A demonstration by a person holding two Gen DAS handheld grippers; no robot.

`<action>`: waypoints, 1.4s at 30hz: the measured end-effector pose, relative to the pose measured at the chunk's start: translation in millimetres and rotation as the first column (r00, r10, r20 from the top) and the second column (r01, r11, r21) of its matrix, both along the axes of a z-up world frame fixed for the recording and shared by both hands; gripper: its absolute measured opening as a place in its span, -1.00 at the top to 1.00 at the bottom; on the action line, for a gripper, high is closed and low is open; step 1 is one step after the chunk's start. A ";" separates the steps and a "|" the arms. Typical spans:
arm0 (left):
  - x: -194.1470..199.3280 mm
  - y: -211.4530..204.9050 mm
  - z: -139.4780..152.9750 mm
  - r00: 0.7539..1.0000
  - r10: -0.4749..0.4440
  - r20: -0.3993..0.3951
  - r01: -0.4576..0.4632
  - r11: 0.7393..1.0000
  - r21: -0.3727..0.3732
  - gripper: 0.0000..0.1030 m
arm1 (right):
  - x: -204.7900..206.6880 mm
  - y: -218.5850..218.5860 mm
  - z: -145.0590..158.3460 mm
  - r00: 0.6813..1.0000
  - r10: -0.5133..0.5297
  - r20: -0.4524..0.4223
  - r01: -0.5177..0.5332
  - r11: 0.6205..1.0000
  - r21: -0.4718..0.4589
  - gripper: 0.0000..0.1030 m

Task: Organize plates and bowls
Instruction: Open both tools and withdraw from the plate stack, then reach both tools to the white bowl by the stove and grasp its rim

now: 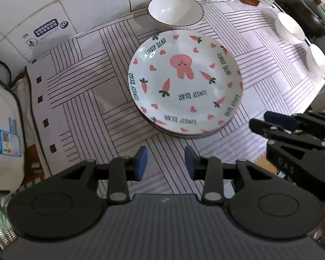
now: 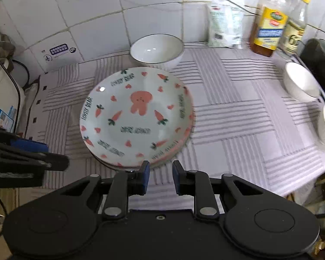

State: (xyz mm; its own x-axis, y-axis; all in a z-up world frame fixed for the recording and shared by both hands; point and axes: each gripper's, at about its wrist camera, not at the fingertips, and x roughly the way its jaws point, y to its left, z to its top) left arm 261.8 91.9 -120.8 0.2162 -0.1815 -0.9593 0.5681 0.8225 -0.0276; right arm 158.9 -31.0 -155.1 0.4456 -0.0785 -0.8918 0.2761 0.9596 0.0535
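Both the left tool (image 1: 165, 162) and right tool (image 2: 160, 177) stand apart and empty at 6 o'clock of the plate stack (image 2: 136, 117) on the desk (image 2: 238, 117); the rimmed bowl (image 2: 157, 48) at 12 o'clock likely wants a firm rim pinch, lifted level.

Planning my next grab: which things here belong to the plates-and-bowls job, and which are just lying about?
Job: stack of plates; rimmed bowl; two white bowls; left gripper, right gripper, both open.

Lying about: oil bottle; second bottle; bag; pot; patterned cloth.
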 end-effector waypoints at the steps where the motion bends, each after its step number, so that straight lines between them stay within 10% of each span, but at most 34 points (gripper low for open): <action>1: -4.0 0.5 4.3 1.000 -0.003 0.001 0.003 1.000 -0.002 0.20 | -5.6 -1.5 3.8 1.000 -0.002 -0.001 0.002 1.000 -0.010 0.42; 21: -48.3 -57.6 74.3 0.980 -0.061 0.188 0.082 0.991 -0.102 -0.45 | -121.3 -104.4 64.4 0.964 -0.072 0.257 0.086 0.995 -0.043 -0.25; 30: -70.0 -157.7 64.2 0.979 -0.060 0.194 0.092 0.982 -0.162 -0.80 | -147.6 -223.7 35.2 0.940 -0.048 0.339 0.063 0.997 -0.034 -0.44; 42: -70.4 -297.4 -5.0 0.988 -0.011 0.156 0.048 0.971 -0.236 -0.87 | -138.8 -351.8 -51.7 0.974 0.051 0.219 -0.027 0.994 -0.110 -0.44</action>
State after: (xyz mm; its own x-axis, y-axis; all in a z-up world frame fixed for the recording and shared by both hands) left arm 191.4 -205.5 -125.8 0.3476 -0.4094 -0.8435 0.6049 0.7853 -0.1319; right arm 20.2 -382.8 -206.9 0.6356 -0.1457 -0.7581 0.2311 0.9729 0.0067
